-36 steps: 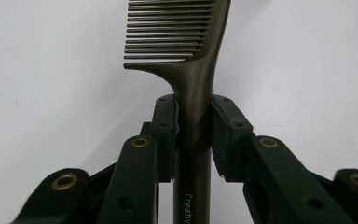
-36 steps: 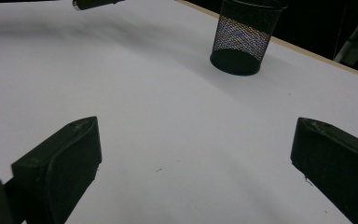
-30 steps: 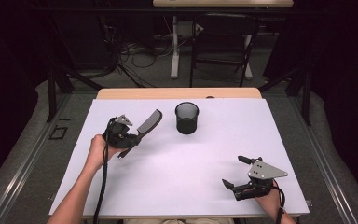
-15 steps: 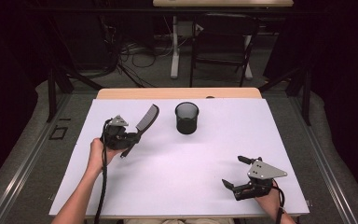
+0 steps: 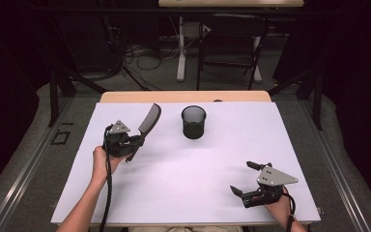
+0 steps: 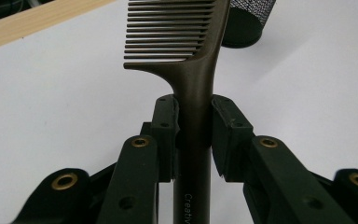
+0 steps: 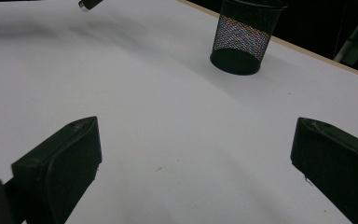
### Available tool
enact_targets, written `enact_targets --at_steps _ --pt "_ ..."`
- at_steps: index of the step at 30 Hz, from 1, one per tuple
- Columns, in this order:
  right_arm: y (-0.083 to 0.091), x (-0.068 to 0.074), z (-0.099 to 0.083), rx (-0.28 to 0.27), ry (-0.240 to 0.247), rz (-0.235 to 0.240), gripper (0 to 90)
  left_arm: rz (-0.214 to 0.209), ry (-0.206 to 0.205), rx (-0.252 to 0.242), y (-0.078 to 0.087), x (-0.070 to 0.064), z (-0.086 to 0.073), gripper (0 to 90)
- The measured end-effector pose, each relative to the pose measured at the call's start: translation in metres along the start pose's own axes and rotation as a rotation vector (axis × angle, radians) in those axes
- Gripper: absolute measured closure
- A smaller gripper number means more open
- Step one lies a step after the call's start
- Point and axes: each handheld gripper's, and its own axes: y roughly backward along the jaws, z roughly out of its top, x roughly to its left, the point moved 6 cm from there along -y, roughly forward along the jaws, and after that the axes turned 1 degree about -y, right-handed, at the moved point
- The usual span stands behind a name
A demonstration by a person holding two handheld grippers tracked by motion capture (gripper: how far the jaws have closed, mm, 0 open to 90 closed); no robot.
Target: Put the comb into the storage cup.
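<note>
A dark comb point(image 5: 149, 121) with a long handle is held up off the white table, toothed end pointing away. My left gripper point(image 5: 136, 143) is shut on its handle; in the left gripper view the two pads point(image 6: 165, 121) clamp the comb point(image 6: 193, 88) just below the teeth. A black mesh cup point(image 5: 193, 122) stands upright at the table's far middle, to the right of the comb, and its base peeks past the comb in the cup point(image 6: 247, 23). My right gripper point(image 5: 244, 178) rests near the front right, jaws wide apart and empty; the cup point(image 7: 248, 37) lies ahead of it.
The white sheet point(image 5: 188, 179) covers the table, with a wooden strip point(image 5: 183, 96) along the far edge. Beyond it stand table legs, a chair and cables on the floor. A cable trails from the left gripper along the forearm.
My left gripper has lifted slightly and tilted the comb more upright and away. The right gripper has stayed put.
</note>
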Motion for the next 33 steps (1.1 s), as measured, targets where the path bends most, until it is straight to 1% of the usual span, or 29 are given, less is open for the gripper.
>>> enact_targets --at_steps 7,12,19,33 --pt "0.000 0.000 0.000 0.000 0.002 0.000 1.4 0.019 0.017 -0.047 0.000 0.000 0.001 72.6" --pt "0.000 0.000 0.000 0.001 0.001 0.000 1.4 0.030 0.014 -0.078 0.000 -0.001 0.003 72.6" --pt "-0.001 0.000 0.000 0.001 -0.001 0.001 1.4 0.034 0.017 -0.093 -0.001 -0.003 0.004 72.6" --pt "-0.001 0.000 0.000 0.004 0.000 -0.001 1.5 0.047 0.007 -0.127 -0.004 -0.006 0.010 72.6"
